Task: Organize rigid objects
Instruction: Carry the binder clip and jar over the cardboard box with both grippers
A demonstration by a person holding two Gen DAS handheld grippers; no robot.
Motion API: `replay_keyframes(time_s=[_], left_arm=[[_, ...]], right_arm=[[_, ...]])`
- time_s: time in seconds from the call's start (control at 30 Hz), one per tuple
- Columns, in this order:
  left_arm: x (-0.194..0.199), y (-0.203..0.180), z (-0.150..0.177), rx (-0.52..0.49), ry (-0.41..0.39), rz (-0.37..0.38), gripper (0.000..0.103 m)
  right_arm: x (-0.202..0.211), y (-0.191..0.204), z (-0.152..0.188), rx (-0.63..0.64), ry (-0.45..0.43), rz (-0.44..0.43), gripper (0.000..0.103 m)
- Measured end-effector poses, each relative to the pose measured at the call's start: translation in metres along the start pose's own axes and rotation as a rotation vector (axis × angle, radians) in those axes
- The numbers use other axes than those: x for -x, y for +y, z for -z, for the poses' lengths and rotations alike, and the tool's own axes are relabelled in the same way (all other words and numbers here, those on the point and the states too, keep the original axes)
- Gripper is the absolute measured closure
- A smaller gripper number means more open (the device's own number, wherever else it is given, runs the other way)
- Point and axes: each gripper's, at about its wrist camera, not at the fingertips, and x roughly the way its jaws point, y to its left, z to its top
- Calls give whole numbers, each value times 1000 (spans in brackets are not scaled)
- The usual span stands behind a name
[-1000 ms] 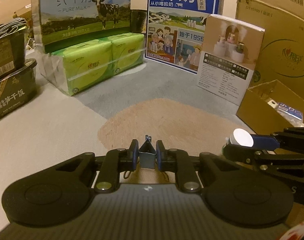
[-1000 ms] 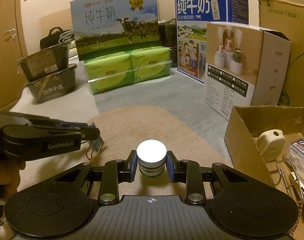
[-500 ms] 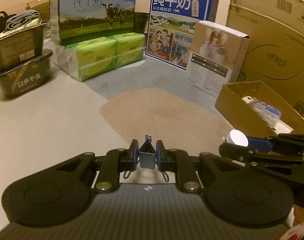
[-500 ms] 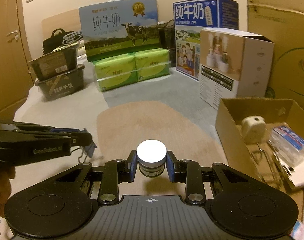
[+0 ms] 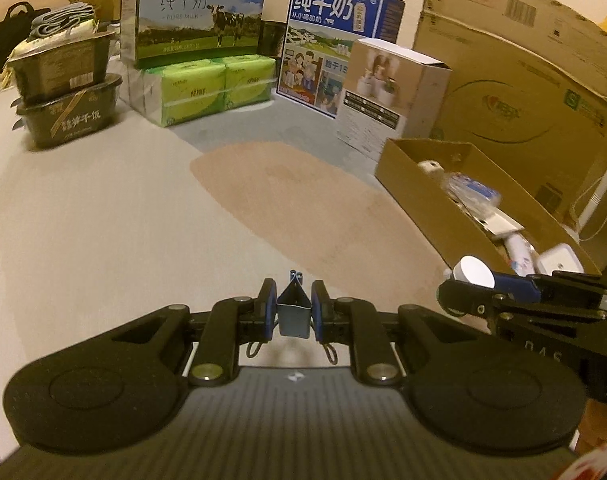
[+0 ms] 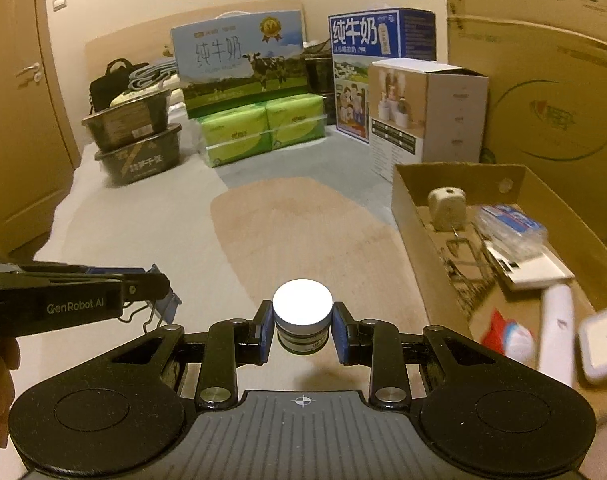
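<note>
A blue binder clip (image 5: 292, 309) is clamped between the closed pads of the left gripper (image 5: 292, 307), and a small white-lidded jar (image 6: 302, 317) is gripped by its lid between the pads of the right gripper (image 6: 302, 326); both items are held clear of the carpeted floor (image 6: 151, 232), short of the open cardboard box (image 6: 421, 236) that stands at the right edge of the rug (image 6: 303, 232). Several risks are judged likely. The jar is held only at its lid, so slippage or tilting may be caused by a sudden swing. The wire handles of the clip hang loose below the pads and may be snagged on the near wall of the box. The two grippers are carried close together, so contact between them may occur if both are brought over the box at once. The box is already crowded, so a released item may roll against the contents or bounce out. Counted items: two grippers, one binder clip, one jar, one open box holding one white adapter (image 6: 446, 208), one blue packet (image 6: 513, 222), one white tube (image 6: 556, 332) and further items too blurred to be identified; two milk cartons, two stacked black meal bowls (image 6: 137, 148), one green tissue pack (image 6: 263, 128).
</note>
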Motion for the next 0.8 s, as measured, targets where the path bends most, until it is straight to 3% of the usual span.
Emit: replay_keyframes(time_s=[0.43,0.8], left_arm=[[57,-34,37,7,-3,9,87],[78,-63,55,3,9,41,87]], right_arm=[[68,2,32,32,-8,-6,72],[104,-12,49,46,-21,20,72]])
